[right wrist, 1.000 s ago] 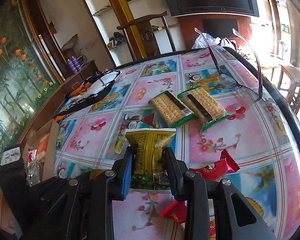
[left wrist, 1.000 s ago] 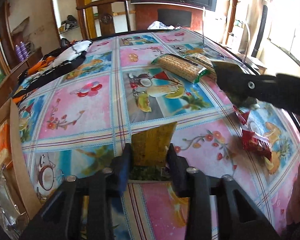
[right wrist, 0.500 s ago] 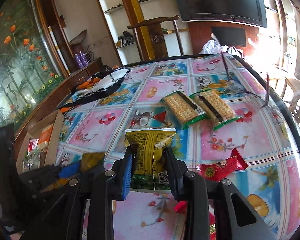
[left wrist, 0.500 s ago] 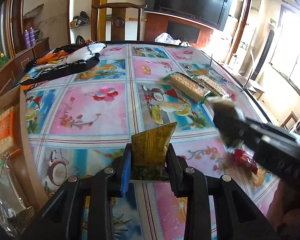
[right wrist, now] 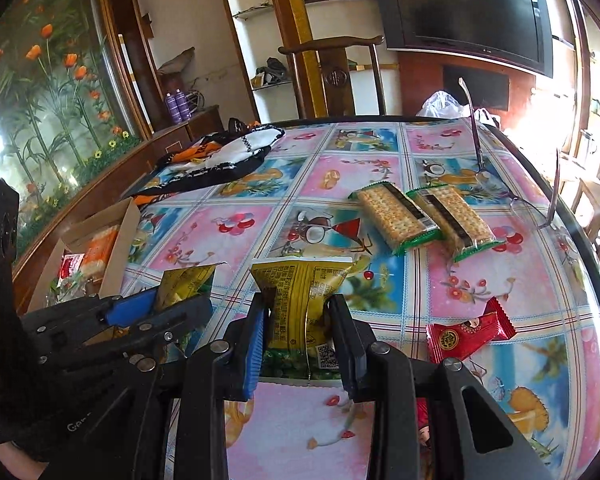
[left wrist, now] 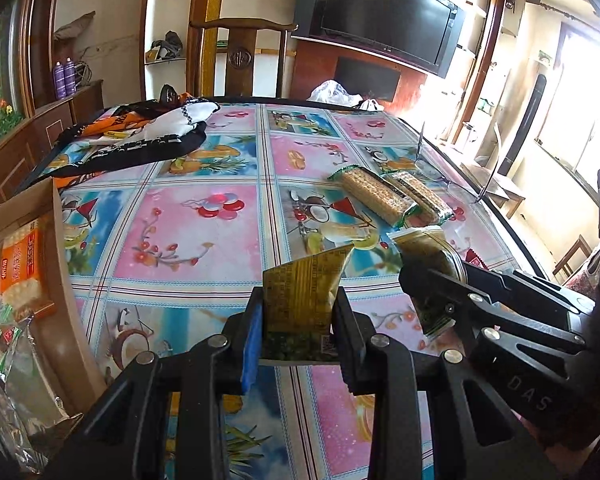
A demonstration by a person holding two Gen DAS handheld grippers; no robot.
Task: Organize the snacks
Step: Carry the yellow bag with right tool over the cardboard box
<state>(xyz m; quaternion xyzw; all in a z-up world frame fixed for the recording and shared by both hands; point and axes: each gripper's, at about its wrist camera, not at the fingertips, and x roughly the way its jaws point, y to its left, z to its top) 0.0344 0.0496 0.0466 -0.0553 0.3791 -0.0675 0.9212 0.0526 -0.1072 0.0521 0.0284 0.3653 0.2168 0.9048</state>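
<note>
both grippers have drifted toward the cardboard box [left wrist: 56, 264]; left gripper [left wrist: 298, 320] and right gripper [right wrist: 300, 326] each pinch a yellow snack packet [left wrist: 304, 292], jaws nearly closed, apparently for boxing.

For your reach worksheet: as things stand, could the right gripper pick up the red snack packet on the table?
Probably not yet: the right gripper is shut on a yellow snack packet. The red snack packet lies unobstructed nearby.

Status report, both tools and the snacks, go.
Left tool shut on a yellow snack packet. Right tool shut on a second yellow packet. Both packets off the table. Cardboard box at left; path looks clear.
</note>
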